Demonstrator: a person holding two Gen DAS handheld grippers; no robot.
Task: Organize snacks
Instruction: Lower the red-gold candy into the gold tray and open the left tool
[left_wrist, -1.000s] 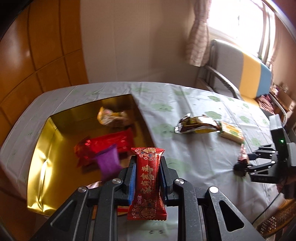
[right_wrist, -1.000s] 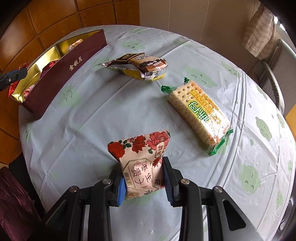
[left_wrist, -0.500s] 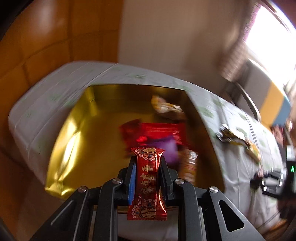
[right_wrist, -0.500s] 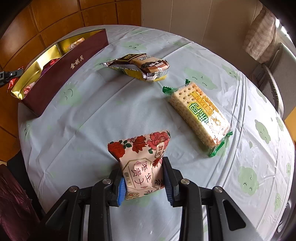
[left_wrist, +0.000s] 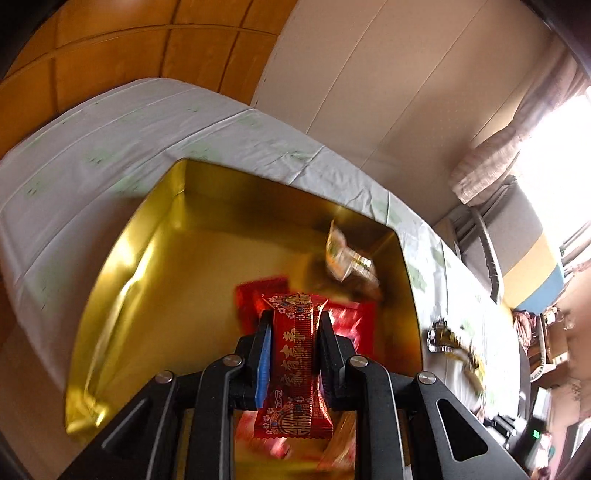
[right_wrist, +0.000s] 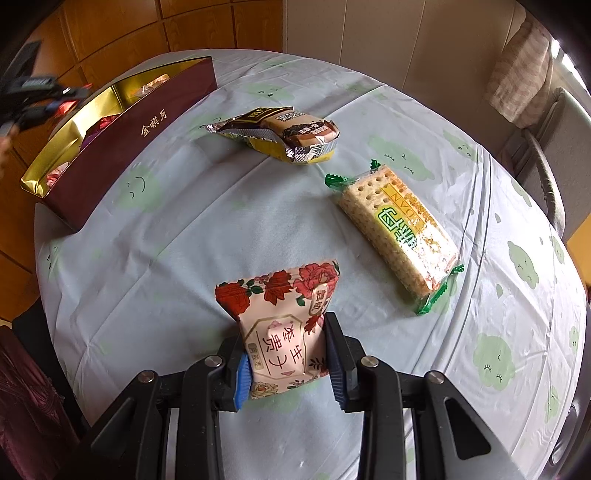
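My left gripper (left_wrist: 293, 321) is shut on a red snack packet (left_wrist: 295, 363) and holds it above the gold-lined box (left_wrist: 122, 266). Inside the box lie a red packet (left_wrist: 347, 321) and a pale wrapped snack (left_wrist: 345, 254). My right gripper (right_wrist: 286, 345) is shut on a pink rose-printed packet (right_wrist: 284, 325) over the table. In the right wrist view the box (right_wrist: 144, 122) stands at the far left with its maroon wall facing me, and the left gripper (right_wrist: 33, 96) hovers over it. A brown biscuit pack (right_wrist: 284, 133) and a cracker pack (right_wrist: 397, 229) lie on the tablecloth.
The round table (right_wrist: 184, 240) has a pale cloth with green prints. A chair (right_wrist: 546, 155) stands at its far right edge. A foil packet (left_wrist: 448, 341) lies right of the box in the left wrist view. Wooden panelling runs behind the table.
My left gripper has swung left with the red packet, from beside the box to above its inside. The right gripper has stayed still with the pink packet.
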